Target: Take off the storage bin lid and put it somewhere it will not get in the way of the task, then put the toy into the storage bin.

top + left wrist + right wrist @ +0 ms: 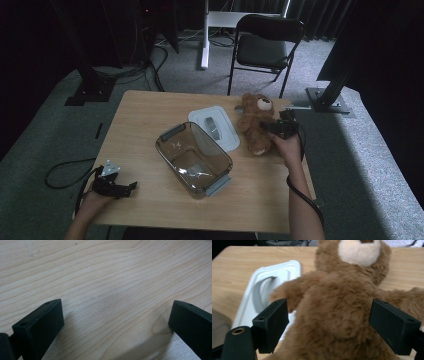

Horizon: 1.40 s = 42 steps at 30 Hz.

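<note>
Straddling teddy bear, r. gripper agape

We see our right gripper with its jaws spread wide around the body of a brown teddy bear. A white lid lies just left of the bear on the wooden table.
</note>
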Motion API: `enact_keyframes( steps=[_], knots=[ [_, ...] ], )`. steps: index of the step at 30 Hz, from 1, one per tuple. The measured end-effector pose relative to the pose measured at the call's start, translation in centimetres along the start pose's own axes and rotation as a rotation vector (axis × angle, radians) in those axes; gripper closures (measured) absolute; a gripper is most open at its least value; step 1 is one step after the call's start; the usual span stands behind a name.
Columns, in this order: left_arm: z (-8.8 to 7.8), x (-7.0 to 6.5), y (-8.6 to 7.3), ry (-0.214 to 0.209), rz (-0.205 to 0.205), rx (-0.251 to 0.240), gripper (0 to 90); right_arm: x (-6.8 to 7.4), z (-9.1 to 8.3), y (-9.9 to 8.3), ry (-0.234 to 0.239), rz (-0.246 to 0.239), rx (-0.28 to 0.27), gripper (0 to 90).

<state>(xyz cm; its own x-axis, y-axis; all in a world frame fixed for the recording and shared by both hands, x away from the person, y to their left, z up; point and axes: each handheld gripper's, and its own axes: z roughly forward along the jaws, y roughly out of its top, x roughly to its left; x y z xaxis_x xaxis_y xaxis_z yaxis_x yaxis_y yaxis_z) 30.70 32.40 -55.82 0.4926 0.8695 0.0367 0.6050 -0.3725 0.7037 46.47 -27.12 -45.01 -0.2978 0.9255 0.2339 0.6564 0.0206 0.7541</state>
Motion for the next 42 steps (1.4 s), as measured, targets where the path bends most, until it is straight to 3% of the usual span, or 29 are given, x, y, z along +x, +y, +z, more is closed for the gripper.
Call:
enact_keyframes(
  steps=[7, 12, 15, 20, 27, 30, 36, 42],
  knots=[
    [0.0, -0.1, 0.0, 0.001, -0.001, 0.001, 0.5, -1.3, 2.4, -0.1, -0.031, 0.074, 0.050, 13.8],
    [-0.1, -0.1, -0.1, 0.002, 0.000, 0.001, 0.4, -1.2, 3.6, 0.0, -0.083, 0.071, 0.087, 11.4],
    [-0.1, 0.0, -0.1, 0.001, 0.000, 0.001, 0.5, -1.6, 3.9, 0.1, -0.100, 0.100, 0.087, 10.8],
    [-0.1, 0.0, -0.1, 0.001, 0.000, 0.001, 0.4, -2.0, 5.1, -0.3, -0.043, 0.140, 0.153, 10.2],
    [-0.1, 0.0, -0.1, 0.002, 0.000, 0.001, 0.5, -0.9, 6.0, -0.7, -0.072, 0.078, 0.205, 11.2],
    [0.0, 0.0, -0.1, 0.002, 0.000, 0.000, 0.4, -0.8, 6.1, -0.8, -0.074, 0.067, 0.209, 16.4],
    [0.0, 0.0, -0.1, 0.001, -0.001, 0.000, 0.4, -0.3, 5.6, -1.2, -0.073, 0.039, 0.179, 44.6],
    [-0.1, 0.0, -0.1, 0.001, -0.001, 0.000, 0.5, 0.3, 4.9, -1.1, -0.093, -0.001, 0.139, 61.1]
  ],
)
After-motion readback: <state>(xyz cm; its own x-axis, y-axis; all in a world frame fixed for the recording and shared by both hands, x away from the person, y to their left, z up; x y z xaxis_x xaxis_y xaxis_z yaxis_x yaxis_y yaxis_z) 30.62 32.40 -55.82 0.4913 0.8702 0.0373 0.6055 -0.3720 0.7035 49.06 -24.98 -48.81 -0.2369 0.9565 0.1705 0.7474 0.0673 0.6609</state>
